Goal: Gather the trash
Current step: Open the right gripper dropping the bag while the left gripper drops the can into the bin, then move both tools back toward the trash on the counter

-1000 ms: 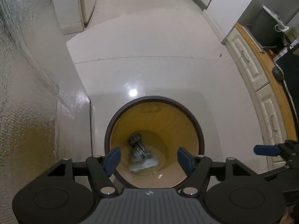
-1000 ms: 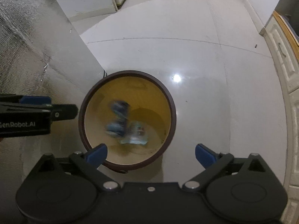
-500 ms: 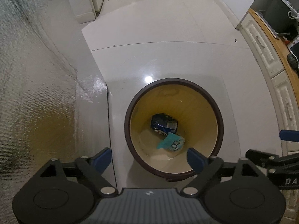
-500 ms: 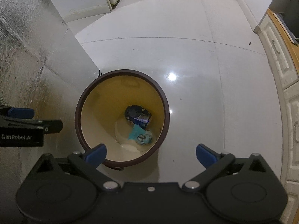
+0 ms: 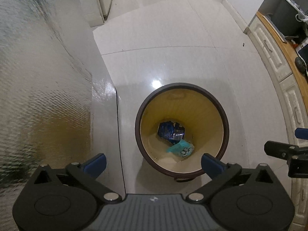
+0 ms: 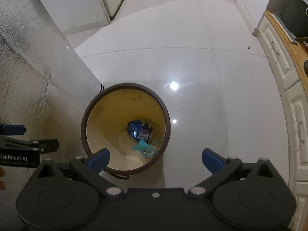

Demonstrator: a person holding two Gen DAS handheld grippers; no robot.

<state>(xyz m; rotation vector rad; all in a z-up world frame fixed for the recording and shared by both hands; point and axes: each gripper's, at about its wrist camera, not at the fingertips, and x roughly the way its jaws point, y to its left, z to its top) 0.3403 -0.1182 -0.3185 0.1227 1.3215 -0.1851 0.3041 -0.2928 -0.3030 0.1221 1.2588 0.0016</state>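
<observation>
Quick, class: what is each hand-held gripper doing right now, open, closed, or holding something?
Left hand-held gripper: jaws opening wide, nothing between them, above the bin.
Right hand-held gripper: open, holding nothing.

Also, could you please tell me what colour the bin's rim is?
The bin's rim is dark brown, around a yellowish inside; it shows best in the left wrist view.

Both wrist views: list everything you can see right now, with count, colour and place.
Bin: one, brown rim, yellow inside, on the floor.
Blue wrapper: one, dark blue, at the bin's bottom.
Teal packet: one, teal, beside the wrapper in the bin.
Floor: white glossy tiles.
Textured panel: one, silvery, left of the bin.
Cabinets: cream fronts, wooden top, right edge.
Left tool: black, blue pads, opening, nothing between them.
Right tool: black, blue pads, open, empty.
</observation>
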